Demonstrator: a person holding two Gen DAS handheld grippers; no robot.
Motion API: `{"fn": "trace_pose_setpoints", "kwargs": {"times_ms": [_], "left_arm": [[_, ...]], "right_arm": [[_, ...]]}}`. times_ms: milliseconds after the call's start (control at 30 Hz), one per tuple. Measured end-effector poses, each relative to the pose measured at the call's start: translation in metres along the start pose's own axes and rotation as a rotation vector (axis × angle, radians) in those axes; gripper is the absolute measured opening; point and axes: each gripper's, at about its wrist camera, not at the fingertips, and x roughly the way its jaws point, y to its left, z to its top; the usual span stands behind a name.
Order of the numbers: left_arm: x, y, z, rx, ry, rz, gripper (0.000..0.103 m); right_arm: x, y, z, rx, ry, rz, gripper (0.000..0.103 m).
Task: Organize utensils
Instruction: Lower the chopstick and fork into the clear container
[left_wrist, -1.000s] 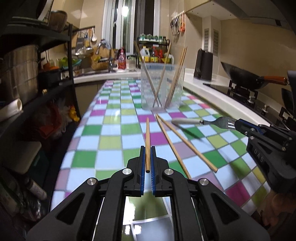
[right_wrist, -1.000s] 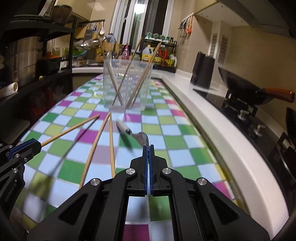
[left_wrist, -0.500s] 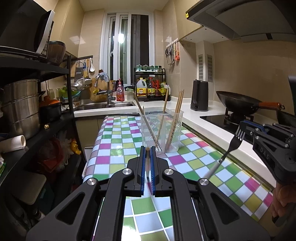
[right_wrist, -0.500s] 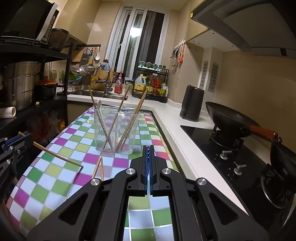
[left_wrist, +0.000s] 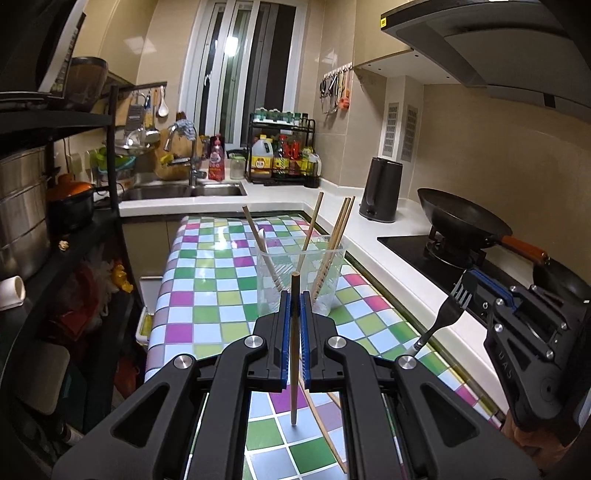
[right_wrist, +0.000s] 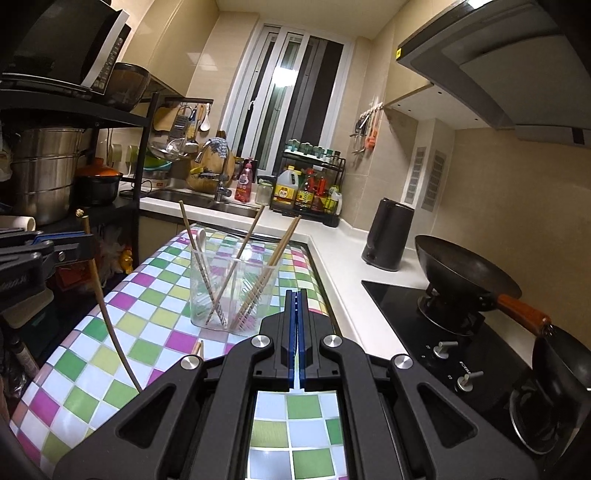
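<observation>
The left gripper (left_wrist: 294, 306) pinches a chopstick (left_wrist: 294, 354) upright above the checkered tabletop (left_wrist: 207, 288), just in front of the clear cup (left_wrist: 301, 273) that holds several more chopsticks. The right gripper (right_wrist: 297, 332) is pressed together on a fork (left_wrist: 445, 314), whose tines point up at the tabletop's right edge. Another chopstick (left_wrist: 325, 432) lies flat on the tabletop below the left gripper.

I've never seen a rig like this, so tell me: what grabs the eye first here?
The bright checkered tablecloth fills the middle, with a clear plastic cup of wooden chopsticks standing on it. Up close, the left gripper pinches one upright wooden chopstick, while the right gripper at the right edge holds a metal fork.
</observation>
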Motion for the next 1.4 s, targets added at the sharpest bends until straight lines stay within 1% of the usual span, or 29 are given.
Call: {"fn": "trace_pose_setpoints", "kwargs": {"times_ms": [100,233,333,500,600,667,733,833,967,1067,1167,1233,1333,1400], "left_arm": [[0.008,0.009,0.021,-0.031,0.026,-0.028,0.005],[0.02,0.014,0.052,-0.031,0.019,-0.049,0.005],[0.03,0.019,0.081,-0.046,0.007,-0.08,0.005],[0.044,0.019,0.139,-0.05,-0.072,-0.079,0.005],[0.056,0.016,0.167,-0.041,-0.114,-0.056,0.005],[0.069,0.016,0.178,-0.036,-0.119,-0.049,0.005],[0.089,0.017,0.185,-0.037,-0.104,-0.031,0.005],[0.123,0.02,0.183,-0.033,-0.056,-0.02,0.005],[0.164,0.026,0.171,-0.028,0.021,-0.022,0.005],[0.184,0.032,0.163,-0.031,0.065,-0.044,0.005],[0.201,0.035,0.154,-0.03,0.107,-0.07,0.005],[0.21,0.032,0.147,-0.01,0.13,-0.08,0.005],[0.221,0.027,0.138,0.008,0.169,-0.109,0.005],[0.226,0.022,0.133,0.024,0.182,-0.11,0.005]], "right_arm": [[0.009,-0.005,0.017,-0.001,0.006,0.015,0.001],[0.022,-0.019,0.048,0.027,0.003,0.035,0.001],[0.03,-0.03,0.078,0.043,-0.031,0.026,0.001],[0.05,-0.04,0.132,0.037,-0.108,-0.003,0.001],[0.066,-0.039,0.16,0.023,-0.149,-0.011,0.001],[0.078,-0.033,0.173,-0.003,-0.17,-0.016,0.001],[0.097,-0.026,0.179,-0.022,-0.172,-0.019,0.001],[0.126,-0.016,0.175,-0.037,-0.141,-0.01,0.001],[0.168,0.0,0.15,-0.043,-0.071,0.029,0.001],[0.195,0.01,0.13,-0.04,-0.013,0.049,0.001],[0.212,0.016,0.111,-0.037,0.028,0.068,0.001],[0.219,0.018,0.102,-0.031,0.053,0.09,0.001],[0.227,0.018,0.092,-0.02,0.09,0.116,0.001],[0.23,0.02,0.089,-0.026,0.105,0.122,0.001]]}}
